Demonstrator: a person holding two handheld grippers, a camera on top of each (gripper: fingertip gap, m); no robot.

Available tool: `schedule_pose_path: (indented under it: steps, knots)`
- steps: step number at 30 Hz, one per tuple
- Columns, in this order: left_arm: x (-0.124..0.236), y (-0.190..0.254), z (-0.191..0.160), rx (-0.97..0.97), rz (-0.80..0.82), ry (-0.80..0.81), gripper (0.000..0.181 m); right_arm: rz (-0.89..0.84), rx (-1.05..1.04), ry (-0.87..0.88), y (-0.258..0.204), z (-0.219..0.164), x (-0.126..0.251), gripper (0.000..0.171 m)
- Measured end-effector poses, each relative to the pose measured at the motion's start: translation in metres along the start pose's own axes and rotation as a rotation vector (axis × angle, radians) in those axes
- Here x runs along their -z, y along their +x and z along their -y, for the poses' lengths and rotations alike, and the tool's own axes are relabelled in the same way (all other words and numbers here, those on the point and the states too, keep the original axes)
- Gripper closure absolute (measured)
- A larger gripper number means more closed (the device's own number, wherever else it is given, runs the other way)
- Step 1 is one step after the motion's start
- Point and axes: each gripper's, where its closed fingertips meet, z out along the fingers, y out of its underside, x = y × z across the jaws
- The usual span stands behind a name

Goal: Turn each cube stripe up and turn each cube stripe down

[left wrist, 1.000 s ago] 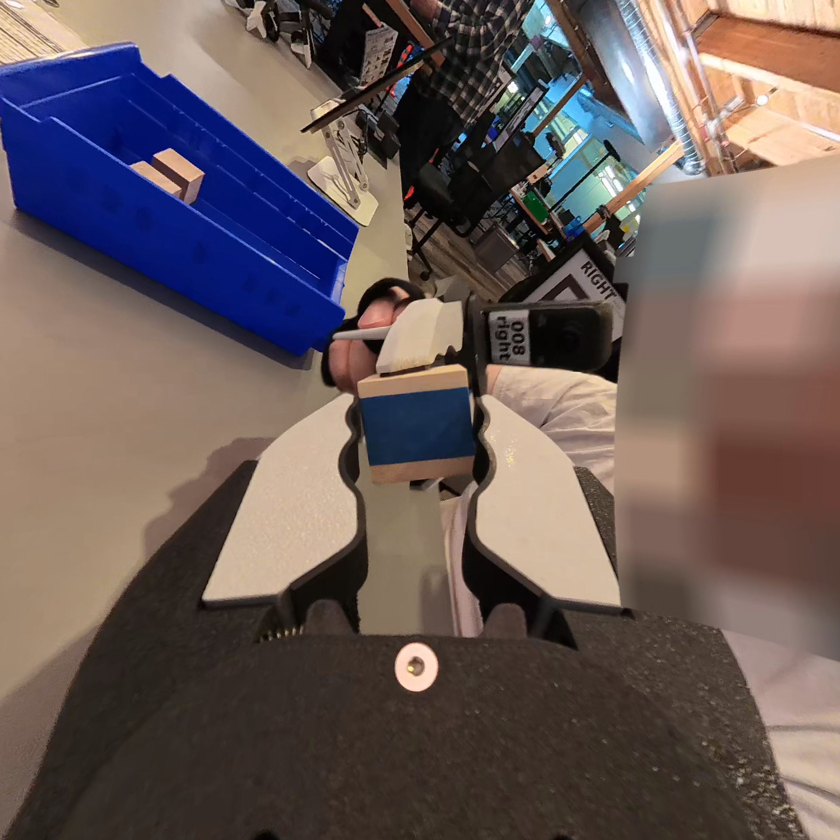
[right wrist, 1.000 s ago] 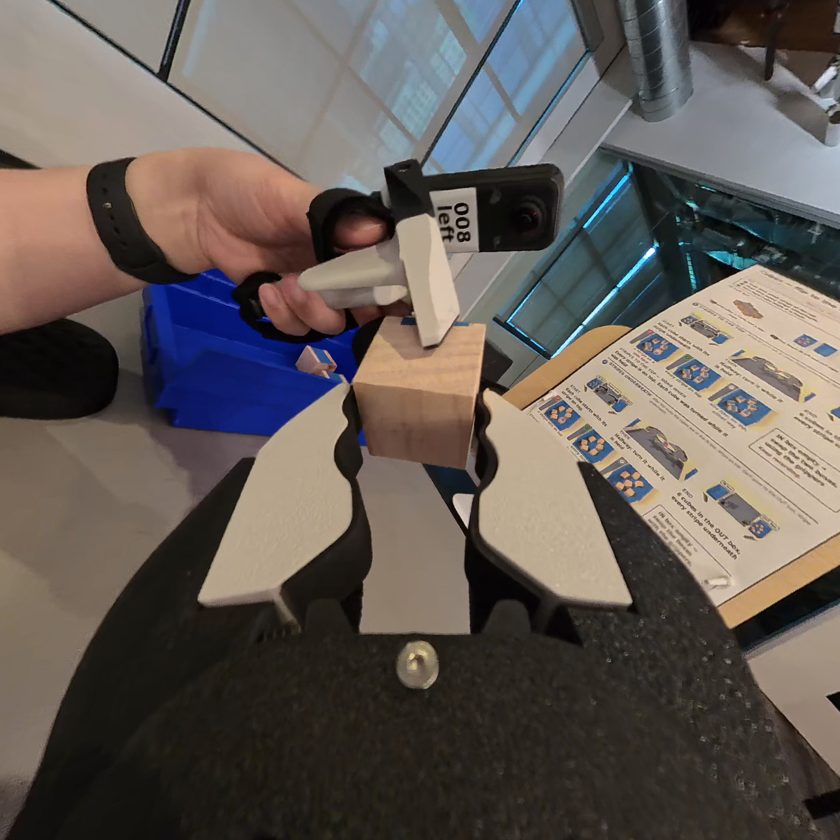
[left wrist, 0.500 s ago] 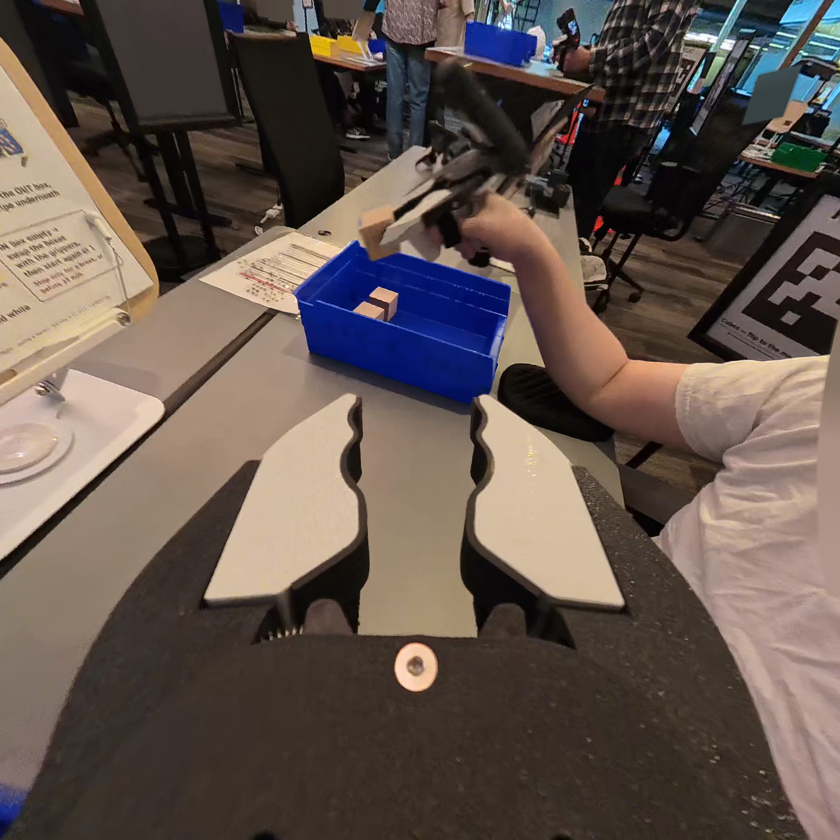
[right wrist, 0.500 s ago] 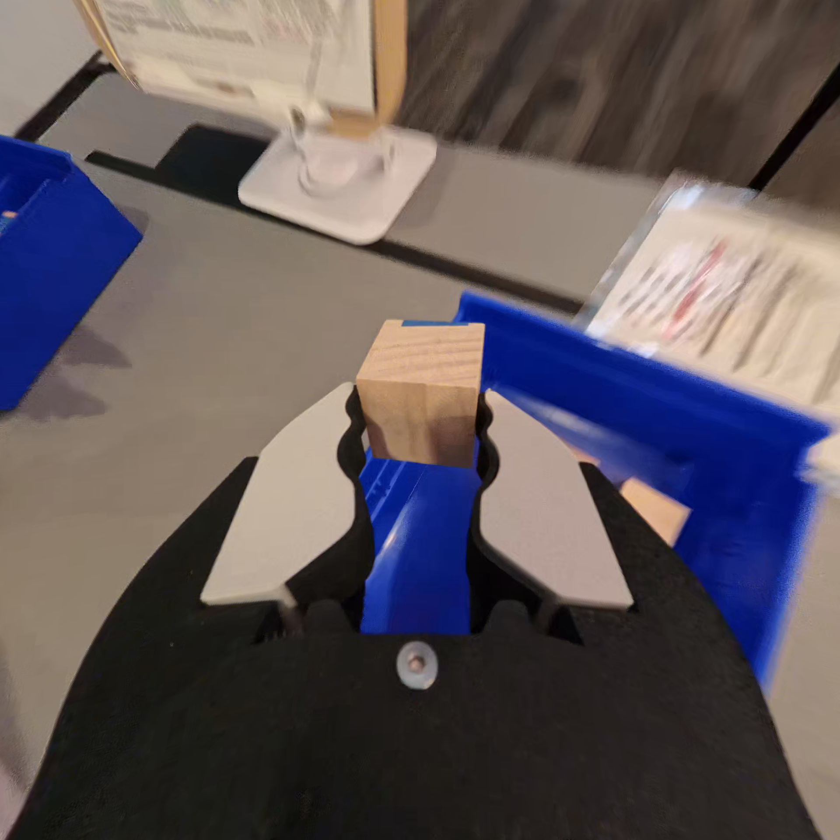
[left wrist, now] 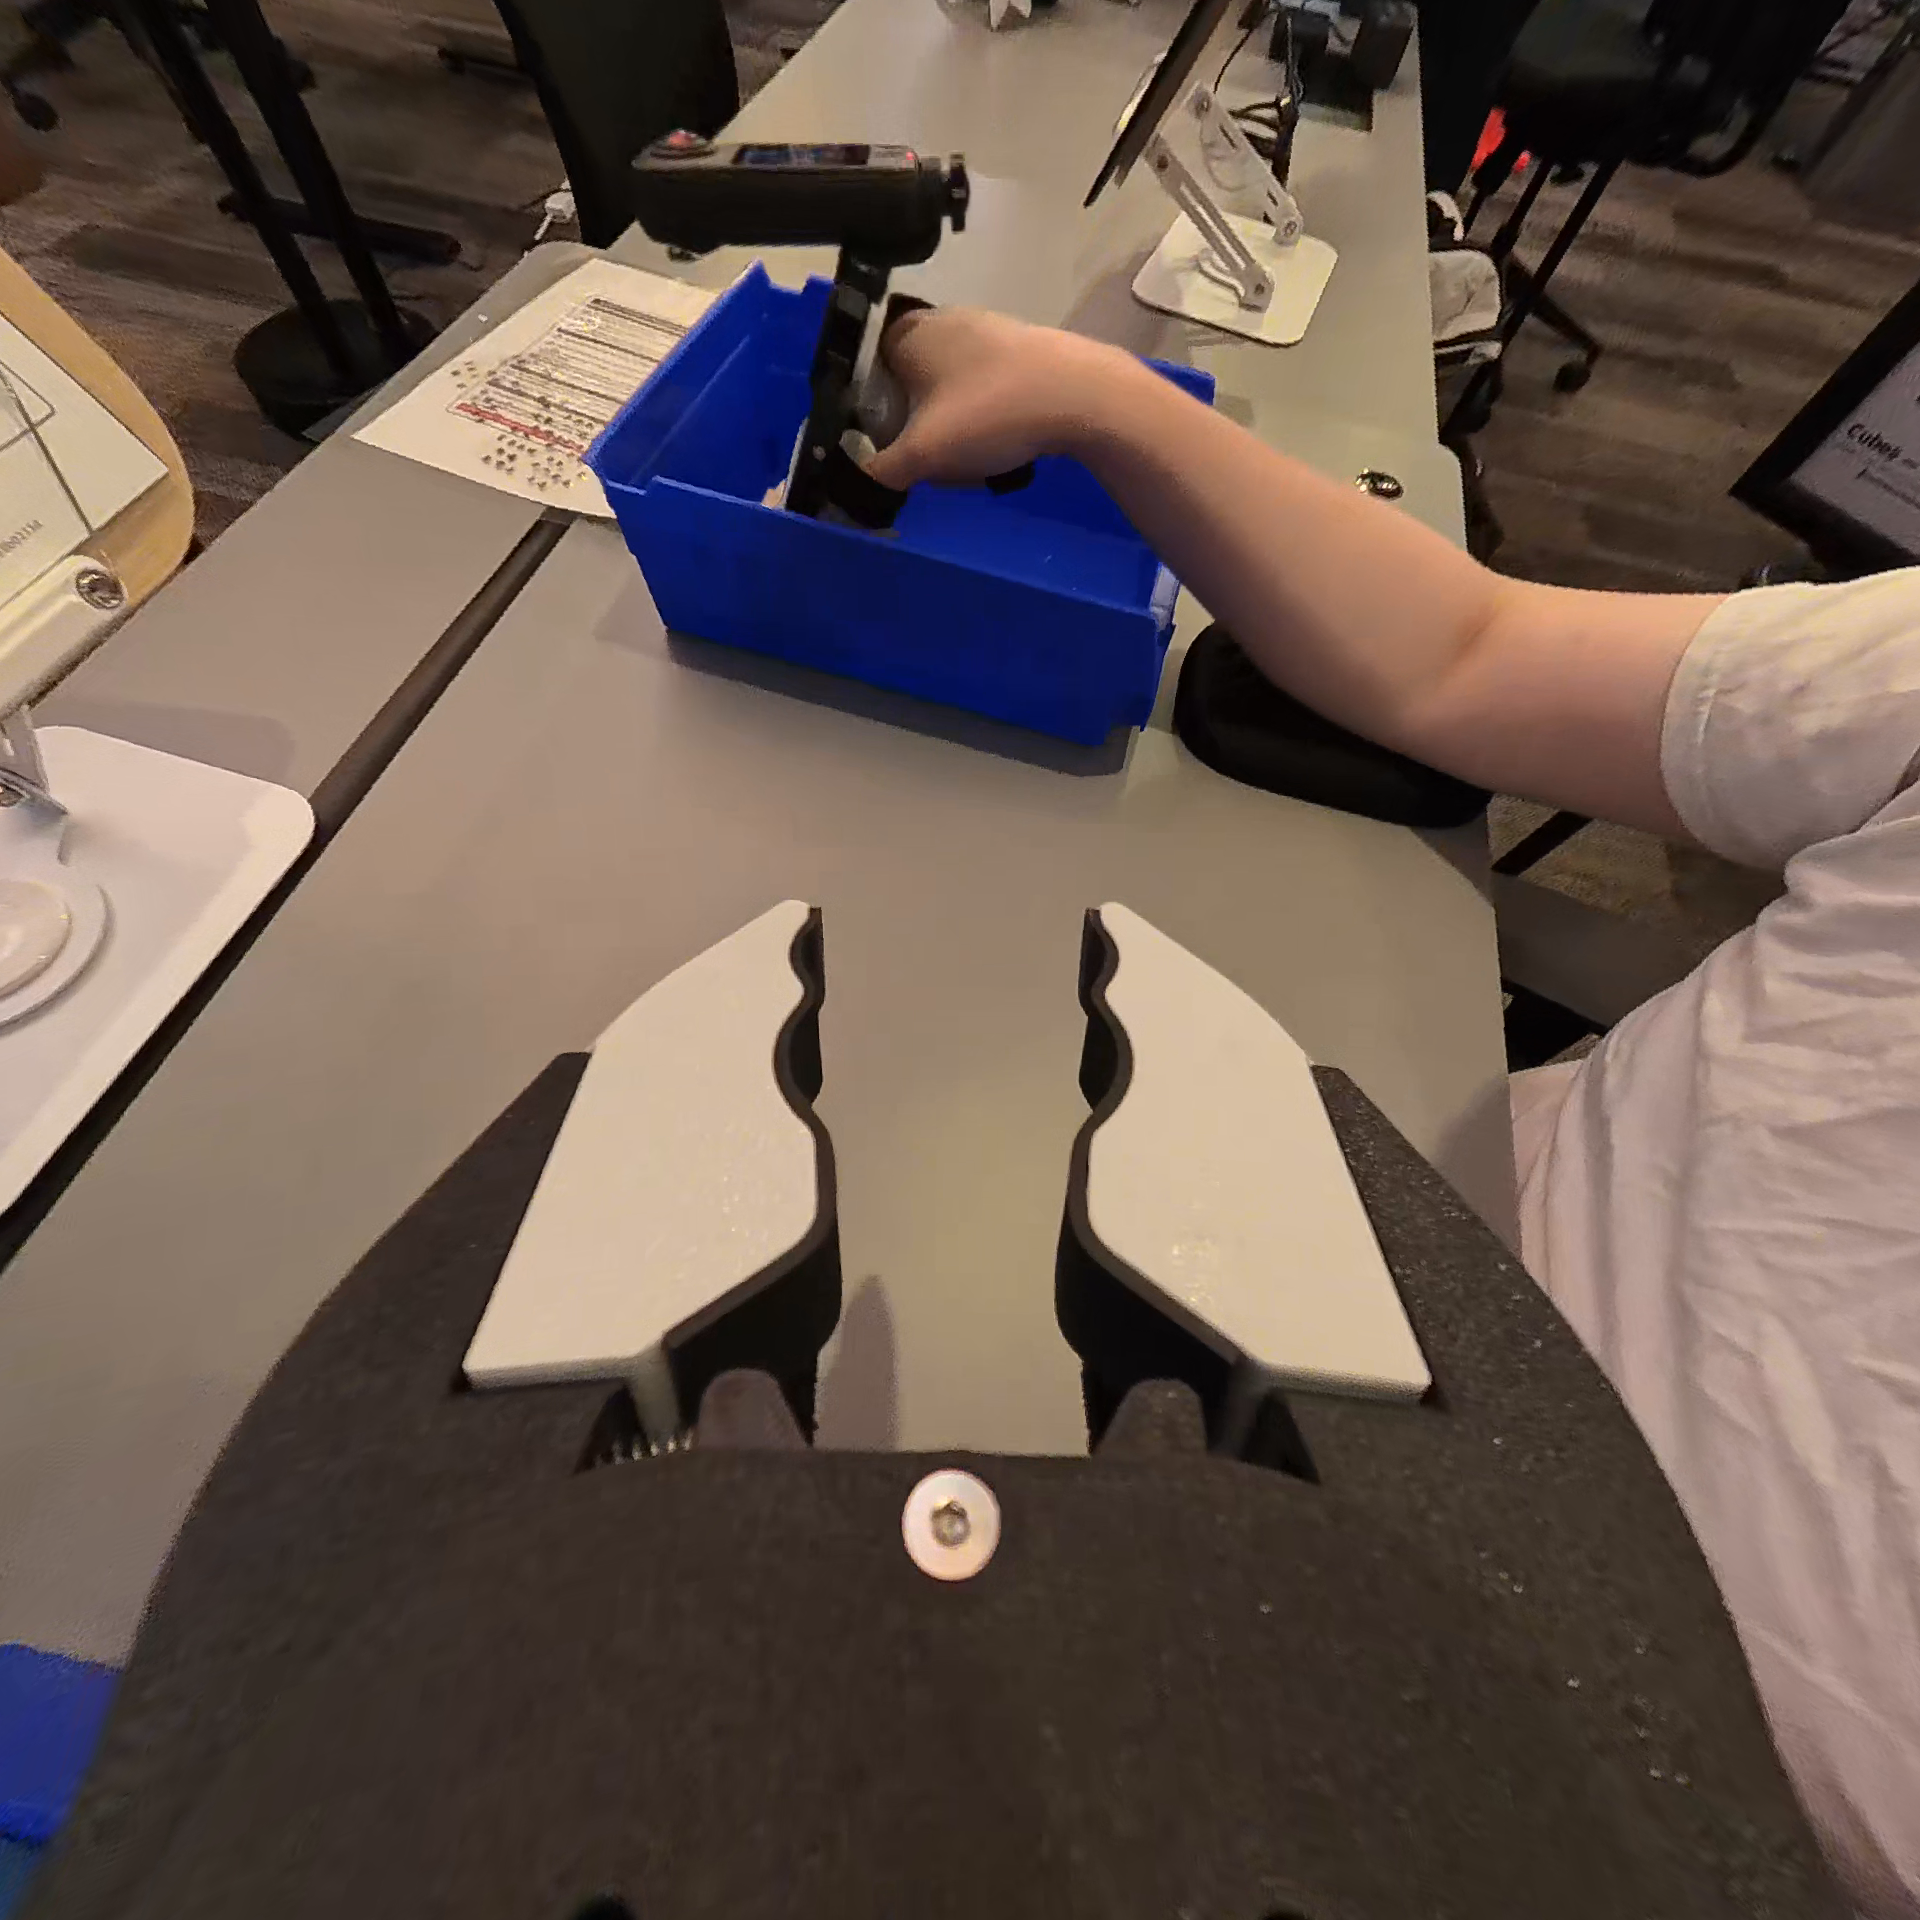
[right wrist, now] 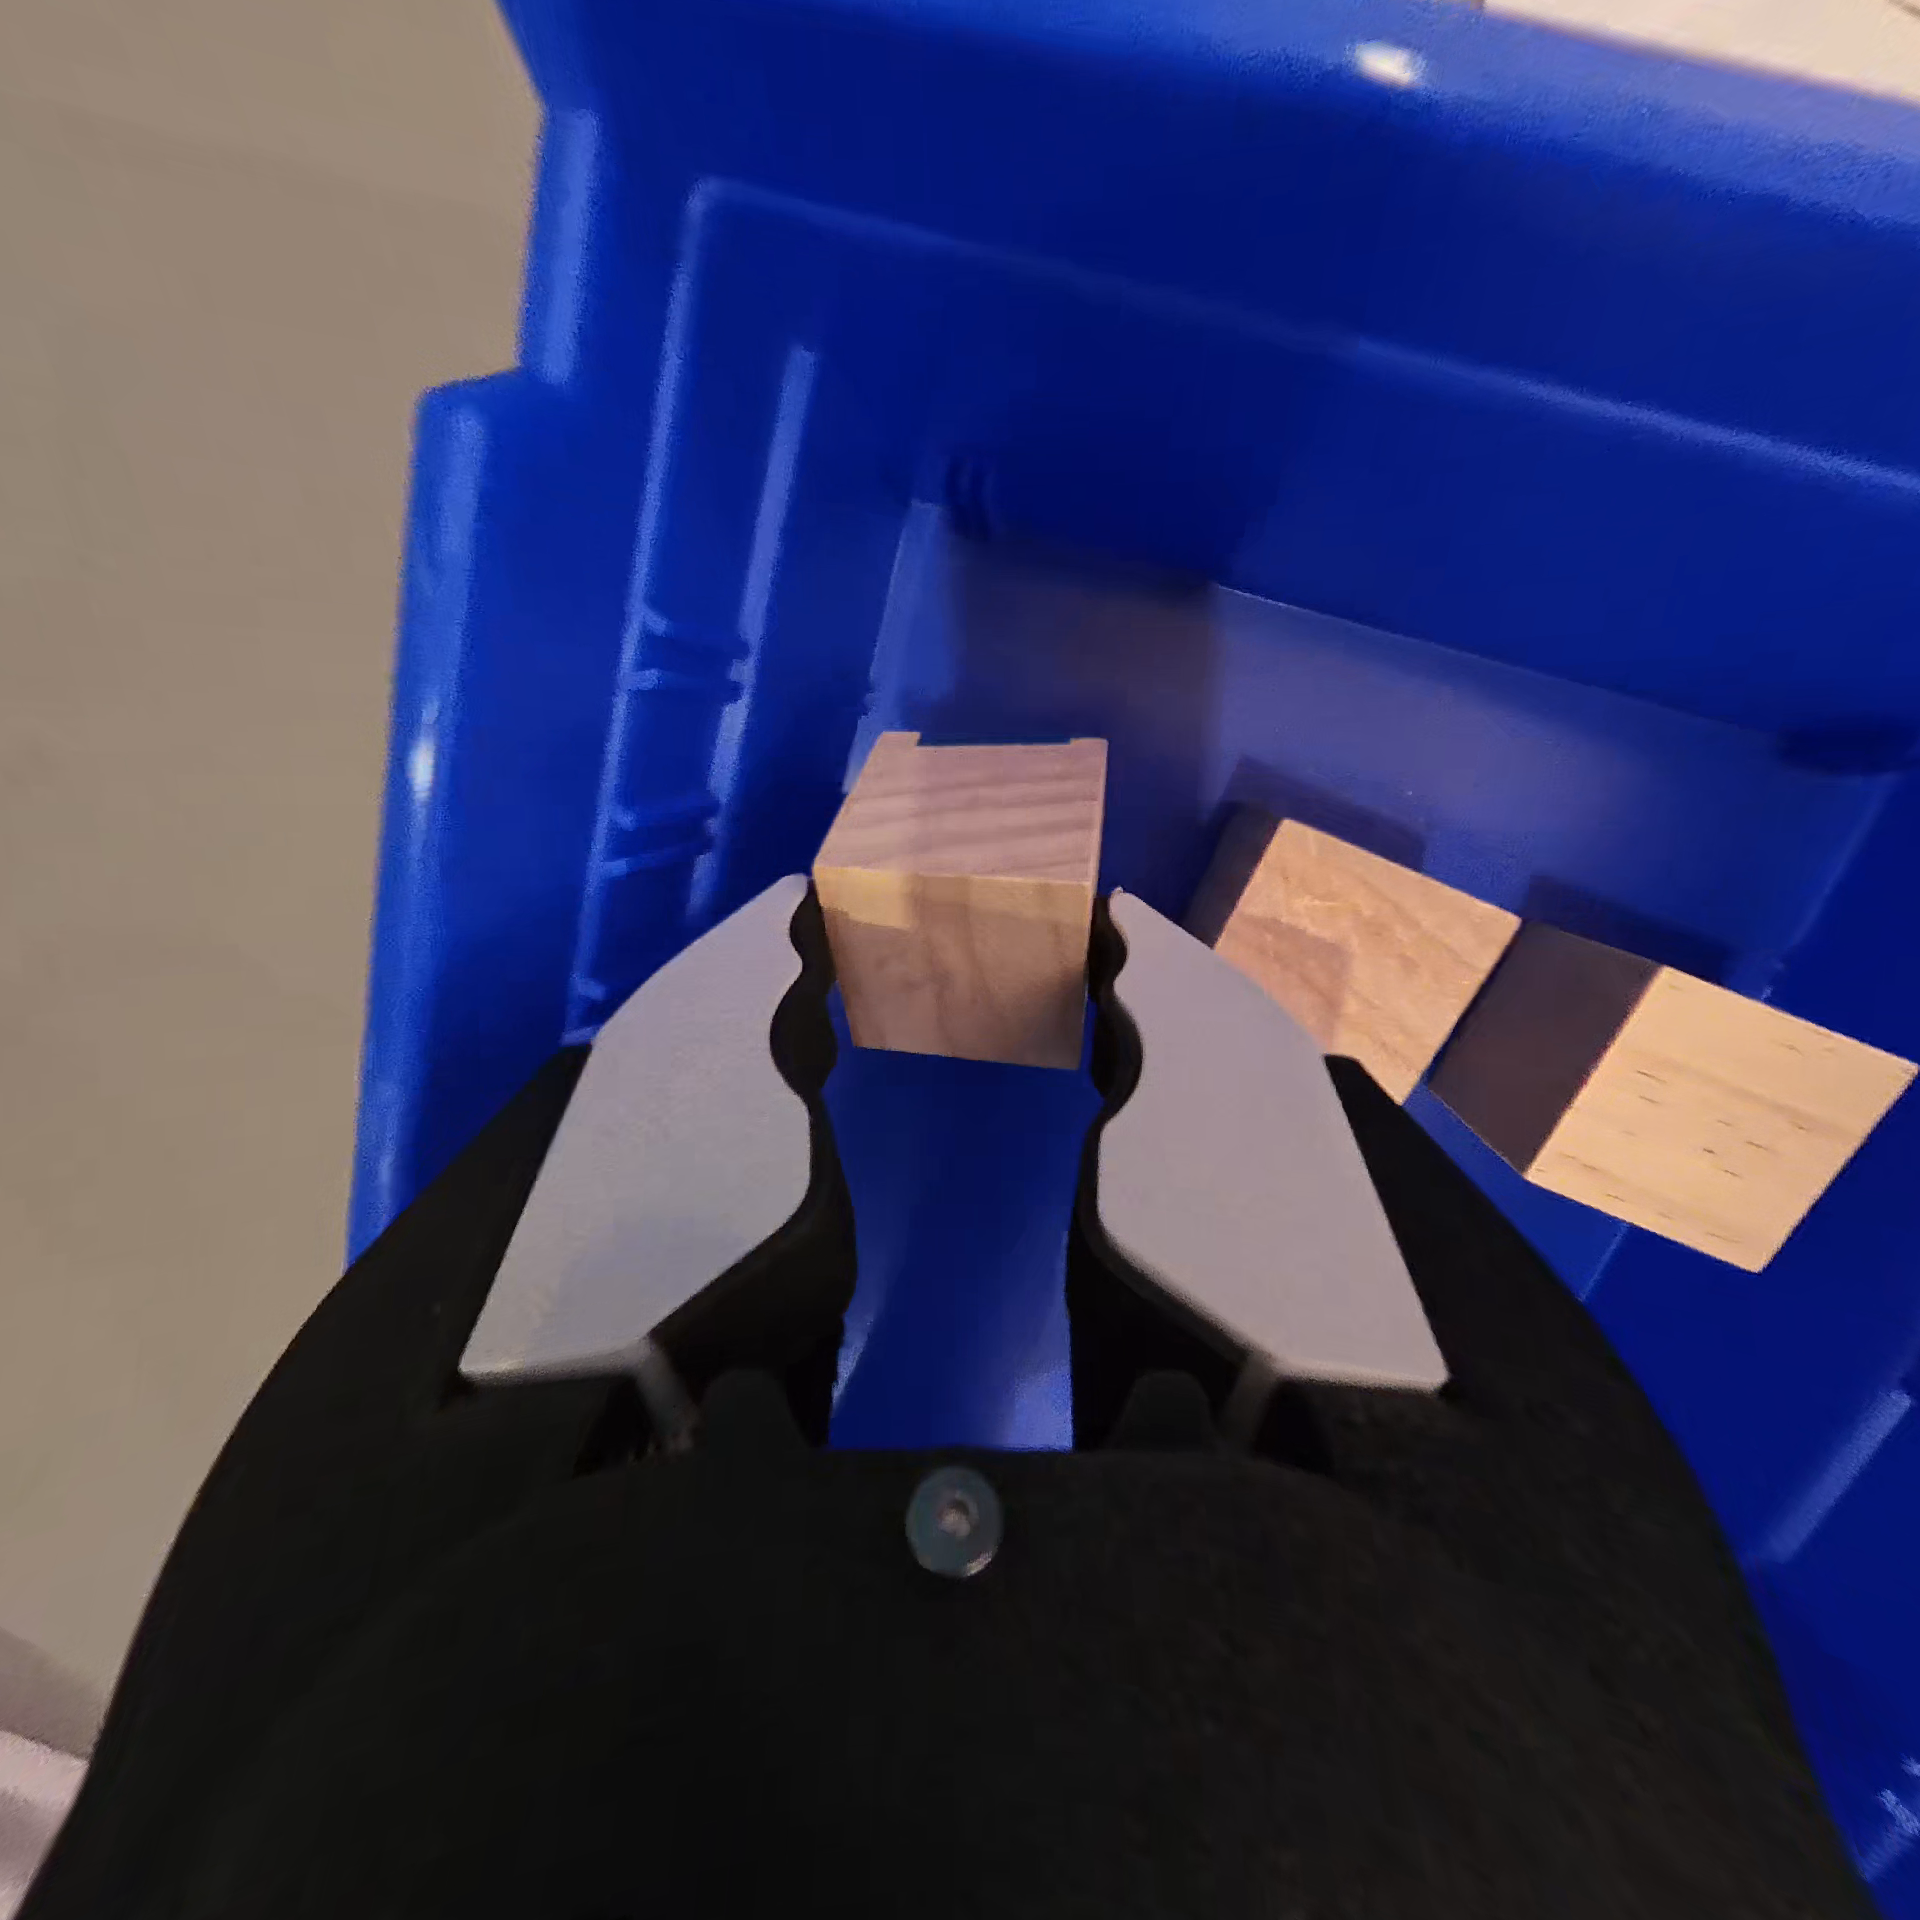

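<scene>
Pinching a small wooden cube (right wrist: 961,914) by two opposite flat sides low inside the blue bin (right wrist: 1351,436), the right gripper (right wrist: 951,971) looked clamped on something light, rigid and smooth, while the left gripper (left wrist: 948,997) hung unclenched, holding nothing.

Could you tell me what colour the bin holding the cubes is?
The bin is solid blue, clearest in the right wrist view.
</scene>
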Motion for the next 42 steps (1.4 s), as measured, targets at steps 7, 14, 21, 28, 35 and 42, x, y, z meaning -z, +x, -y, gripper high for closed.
schedule_pose_path:
  steps: [7,14,21,28,35,42]
  knots:
    - [-0.001,0.003,-0.003,-0.022,0.019,-0.033,0.134,-0.034,-0.019,-0.002,0.004,0.002,-0.008,0.124]
    - [0.002,0.003,-0.003,-0.028,0.031,-0.038,0.134,-0.01,0.006,0.066,0.001,0.012,0.008,0.119]
    - [0.052,-0.007,0.028,-0.103,0.159,0.152,0.137,-0.001,0.131,0.392,-0.021,0.031,0.122,0.118]
    - [0.165,-0.043,0.045,-0.126,0.473,0.529,0.127,0.014,0.488,0.998,-0.087,0.044,0.245,0.099]
    - [0.192,-0.131,-0.051,-0.071,0.827,0.08,0.134,0.006,0.701,1.084,-0.124,0.046,0.238,0.092]
    - [0.14,-0.2,-0.163,-0.053,0.695,-0.335,0.129,-0.099,0.838,0.998,-0.136,0.047,0.21,0.088]
